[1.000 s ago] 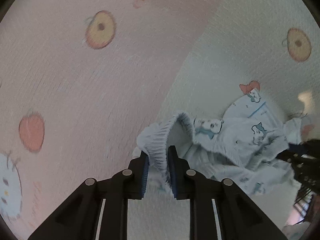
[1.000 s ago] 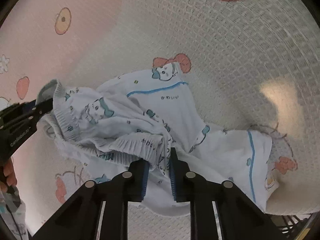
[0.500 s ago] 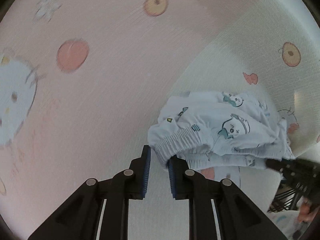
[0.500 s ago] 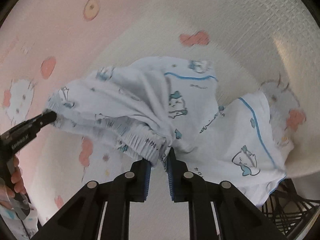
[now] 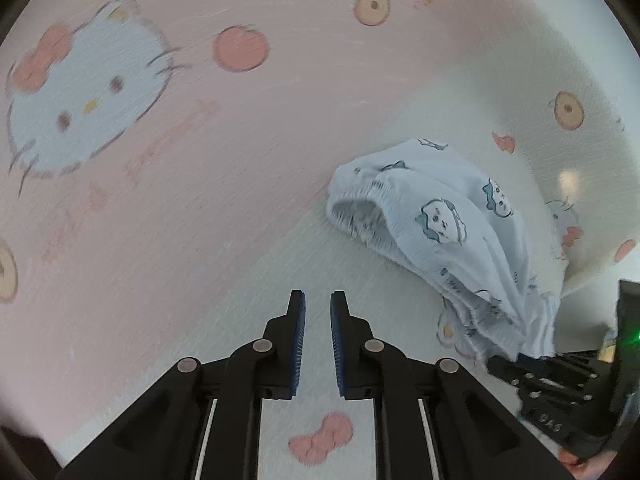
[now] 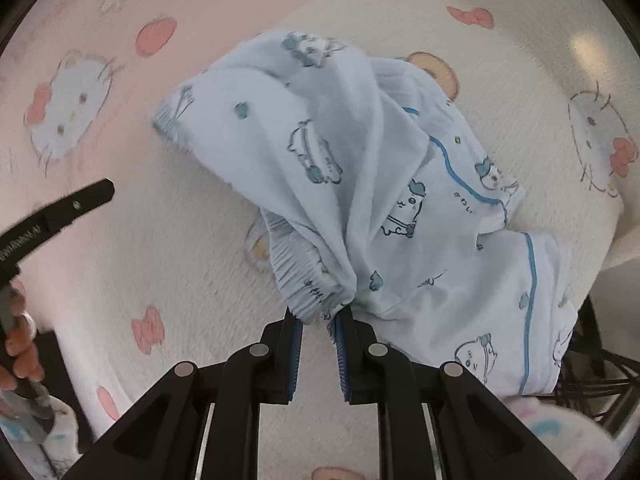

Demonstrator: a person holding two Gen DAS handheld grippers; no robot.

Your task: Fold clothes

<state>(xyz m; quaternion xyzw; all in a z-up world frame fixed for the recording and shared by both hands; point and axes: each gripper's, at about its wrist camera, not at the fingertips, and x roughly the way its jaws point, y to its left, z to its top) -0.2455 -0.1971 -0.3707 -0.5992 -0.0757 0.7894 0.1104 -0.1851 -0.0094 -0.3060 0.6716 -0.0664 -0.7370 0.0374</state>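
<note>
A light blue garment (image 5: 432, 216) printed with cartoon animals lies bunched on a pink and cream cartoon-cat bedspread (image 5: 200, 200). My left gripper (image 5: 318, 300) hovers over bare bedspread to the garment's left. Its jaws are closing to a narrow gap with nothing between them. My right gripper (image 6: 318, 316) is shut on the gathered elastic waistband, and the garment (image 6: 360, 160) drapes away from it onto the bedspread (image 6: 160, 260). The left gripper (image 6: 76, 204) shows at the left edge of the right wrist view. In the left wrist view the right gripper (image 5: 500, 360) sits at the lower right.
The bed's edge (image 6: 612, 248) runs down the right side, with dark wire framework (image 6: 600, 360) below it. A person's hand (image 6: 20, 352) holds the left tool at the lower left. A black device with a green light (image 5: 628, 336) stands at the far right.
The left gripper, which was shut on the waistband, no longer holds it and has moved off to the left. The right gripper has dragged the garment along, and only it holds it now.
</note>
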